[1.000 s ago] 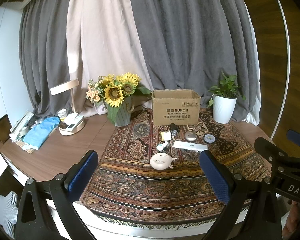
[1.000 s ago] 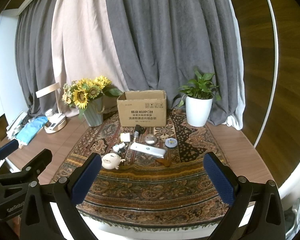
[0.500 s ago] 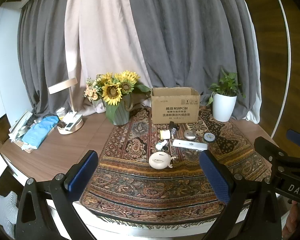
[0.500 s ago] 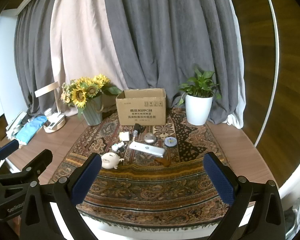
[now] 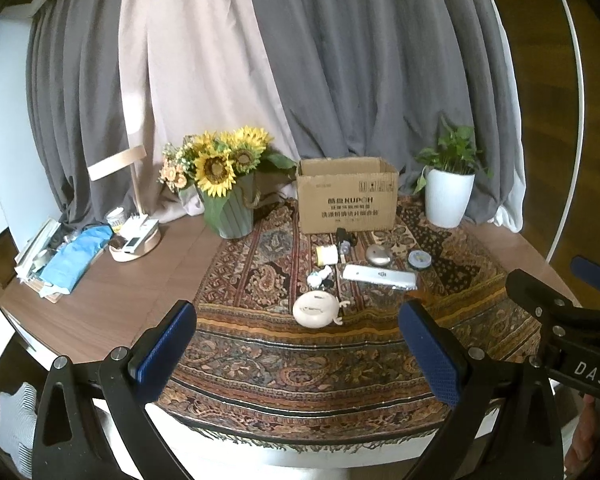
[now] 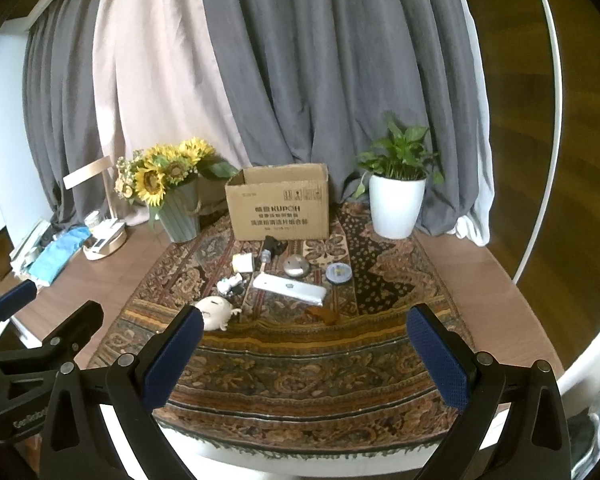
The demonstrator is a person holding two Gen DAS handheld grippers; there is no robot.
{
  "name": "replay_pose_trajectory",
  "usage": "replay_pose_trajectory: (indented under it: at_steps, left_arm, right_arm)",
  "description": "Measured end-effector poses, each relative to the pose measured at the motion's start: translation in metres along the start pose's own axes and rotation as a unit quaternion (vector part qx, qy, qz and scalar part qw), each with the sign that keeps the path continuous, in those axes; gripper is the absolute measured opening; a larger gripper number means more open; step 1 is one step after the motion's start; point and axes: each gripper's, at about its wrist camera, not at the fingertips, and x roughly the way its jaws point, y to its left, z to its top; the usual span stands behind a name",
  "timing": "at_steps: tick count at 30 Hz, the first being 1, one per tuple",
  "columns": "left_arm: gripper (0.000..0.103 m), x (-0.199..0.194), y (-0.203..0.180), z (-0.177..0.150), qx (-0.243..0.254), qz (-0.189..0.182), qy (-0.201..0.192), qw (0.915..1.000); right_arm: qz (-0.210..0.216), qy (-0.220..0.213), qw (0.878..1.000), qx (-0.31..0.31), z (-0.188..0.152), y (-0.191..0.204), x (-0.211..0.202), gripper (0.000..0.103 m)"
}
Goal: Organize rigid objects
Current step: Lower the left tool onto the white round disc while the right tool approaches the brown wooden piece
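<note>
left gripper (image 5: 296,344): jaws spread wide, blue pads holding nothing, raised above the near edge of the counter.
right gripper (image 6: 306,354): jaws likewise wide apart and empty, above the near edge; its black frame shows at the right of the left wrist view.
counter (image 5: 112,292): round brown wooden top, its middle covered by a patterned dark red and gold rug (image 5: 300,364) that hangs over the near edge.
brown cardboard box (image 5: 346,196): open-topped, printed "kupoh", upright on the rug toward the far edge.
small rigid objects: grouped on the rug just in front of the box, none touched by either gripper.
cream round figurine (image 5: 315,310): nearest of the group to the near edge.
long white flat device (image 5: 378,276): lies flat, beyond and right of the figurine.
silver dome-shaped object (image 5: 378,256): between the white device and the box.
small round tin (image 5: 418,258): just right of the dome.
small white cube (image 5: 326,255): left of the dome.
green ribbed vase of sunflowers (image 5: 228,212): left of the box.
white pot with a green plant (image 5: 448,196): right of the box.
round wooden tray (image 5: 134,246): on bare wood toward the left edge.
</note>
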Motion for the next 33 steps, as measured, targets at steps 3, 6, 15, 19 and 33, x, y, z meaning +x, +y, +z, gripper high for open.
replay_pose_trajectory:
  at_steps: [3,6,15,19,33]
  left_arm:
    - [0.103,0.012,0.000,0.000,0.003,-0.003,0.013,0.9999]
    - [0.103,0.029,0.002,0.001,0.005,-0.008,0.026,0.9996]
    - [0.103,0.096,0.008,0.010,0.016,-0.025,0.048,0.9984]
    - [0.103,0.130,0.006,0.009,0.029,-0.040,0.072,0.9962]
    - [0.095,0.216,-0.011,-0.007,0.048,-0.041,0.151,0.9865]
  right_arm:
    - [0.001,0.014,1.000,0.002,-0.004,-0.001,0.012,0.103]
    - [0.002,0.026,1.000,0.003,-0.006,-0.002,0.029,0.103]
    - [-0.006,0.046,0.999,0.001,0.002,0.006,0.083,0.103]
    - [-0.026,0.053,0.998,-0.010,0.004,0.011,0.110,0.103]
    - [-0.023,0.138,0.990,-0.016,-0.013,0.002,0.209,0.100]
